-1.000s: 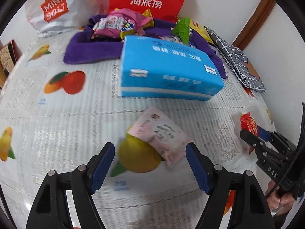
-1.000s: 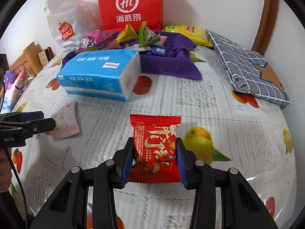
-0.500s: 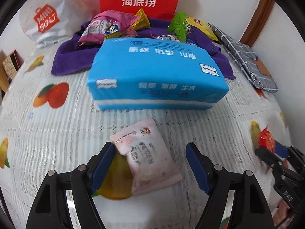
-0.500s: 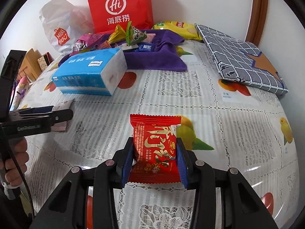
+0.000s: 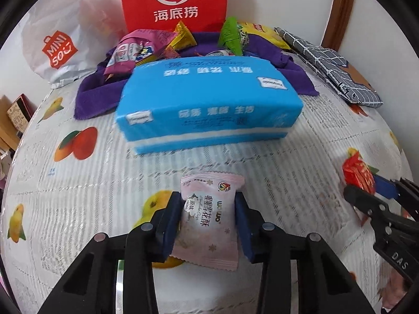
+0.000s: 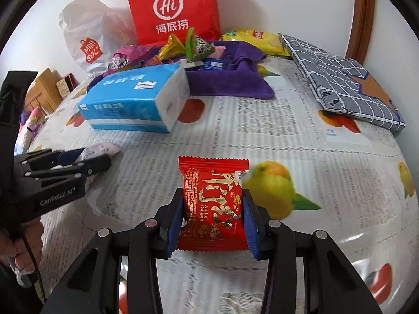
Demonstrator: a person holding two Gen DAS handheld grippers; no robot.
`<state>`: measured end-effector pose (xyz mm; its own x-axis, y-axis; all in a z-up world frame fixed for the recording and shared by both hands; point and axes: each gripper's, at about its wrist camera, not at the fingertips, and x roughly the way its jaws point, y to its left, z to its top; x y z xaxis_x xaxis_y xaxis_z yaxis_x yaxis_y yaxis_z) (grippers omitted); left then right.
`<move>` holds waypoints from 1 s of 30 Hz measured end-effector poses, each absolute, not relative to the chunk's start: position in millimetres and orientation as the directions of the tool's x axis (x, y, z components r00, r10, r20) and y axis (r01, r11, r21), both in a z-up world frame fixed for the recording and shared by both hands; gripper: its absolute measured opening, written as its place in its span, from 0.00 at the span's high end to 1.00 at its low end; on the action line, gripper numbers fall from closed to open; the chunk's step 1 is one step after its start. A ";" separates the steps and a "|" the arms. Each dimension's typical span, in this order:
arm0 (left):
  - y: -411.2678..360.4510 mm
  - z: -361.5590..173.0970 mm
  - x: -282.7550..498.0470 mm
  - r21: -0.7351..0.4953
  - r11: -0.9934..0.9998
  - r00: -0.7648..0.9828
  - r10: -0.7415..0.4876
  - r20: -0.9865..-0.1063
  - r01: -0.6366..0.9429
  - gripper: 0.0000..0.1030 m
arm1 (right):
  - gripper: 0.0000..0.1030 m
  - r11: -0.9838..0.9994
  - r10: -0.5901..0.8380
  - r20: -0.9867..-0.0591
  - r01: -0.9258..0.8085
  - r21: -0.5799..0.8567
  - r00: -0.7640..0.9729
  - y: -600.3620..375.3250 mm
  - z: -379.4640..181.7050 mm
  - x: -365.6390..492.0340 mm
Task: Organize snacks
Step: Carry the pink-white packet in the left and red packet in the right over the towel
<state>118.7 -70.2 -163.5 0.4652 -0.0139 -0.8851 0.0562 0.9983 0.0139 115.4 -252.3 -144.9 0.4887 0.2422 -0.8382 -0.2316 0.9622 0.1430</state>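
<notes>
Left gripper (image 5: pixel 209 216) is pitched steeply down over the near edge of the tabletop (image 5: pixel 86 183), and its fingers (image 5: pixel 171 221) are closing on the pink snack packet (image 5: pixel 209 217); the blue pads already sit against both sides of the wrapper, low on its body with the crimped top sticking out ahead. That side-on hold makes sense: the packet is flat and soft, so pinching across its width looks like the surest way to lift it.

Over on the right, the right gripper (image 6: pixel 214 216) is narrowed onto the red snack packet (image 6: pixel 213 201), gripped the same way, and the packet appears clear of the cloth, hanging out past the fingertips. It looks parked, waiting for its partner.

Both grippers tilt forward and down, side by side, a hand (image 6: pixel 15 251) showing at the left gripper's handle. Beyond them lies the blue tissue pack (image 5: pixel 207 110) mid-tabletop, and behind it the purple cloth (image 5: pixel 97 96) at the far edge with the snack pile (image 5: pixel 146 49), probably where these two are headed.
</notes>
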 end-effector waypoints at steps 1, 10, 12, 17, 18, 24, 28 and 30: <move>-67.5 -163.7 116.3 0.015 0.998 0.469 -0.013 -0.883 0.056 0.63 | 0.60 0.963 0.244 -0.835 -0.227 0.148 0.494 -250.2 -145.6 115.5; -49.9 -166.0 106.7 0.021 0.998 0.523 -0.013 -0.852 0.059 0.61 | 0.59 0.969 0.240 -0.818 -0.182 0.168 0.523 -229.1 -153.0 130.5; -49.5 -166.9 106.7 0.024 0.998 0.537 -0.010 -0.843 0.056 0.61 | 0.59 0.967 0.248 -0.816 -0.185 0.176 0.522 -227.5 -153.1 131.8; -45.4 -167.4 106.4 0.004 0.998 0.551 -0.027 -0.834 0.056 0.60 | 0.58 0.968 0.245 -0.821 -0.172 0.181 0.516 -228.2 -155.2 133.4; -44.4 -167.4 106.7 -0.003 0.999 0.552 -0.032 -0.833 0.054 0.60 | 0.58 0.968 0.248 -0.820 -0.171 0.185 0.516 -228.6 -155.1 133.2; -48.3 -169.3 106.2 0.013 0.998 0.553 -0.020 -0.833 0.056 0.59 | 0.58 0.978 0.148 -0.840 -0.204 0.046 0.522 -209.2 -155.5 132.2; -47.6 -169.5 106.2 0.006 0.998 0.555 -0.025 -0.832 0.054 0.59 | 0.57 0.976 0.177 -0.836 -0.200 0.082 0.519 -214.9 -155.6 132.1; -47.6 -169.4 106.3 0.010 0.998 0.554 -0.022 -0.832 0.055 0.59 | 0.57 0.976 0.175 -0.837 -0.201 0.080 0.519 -215.0 -156.2 132.9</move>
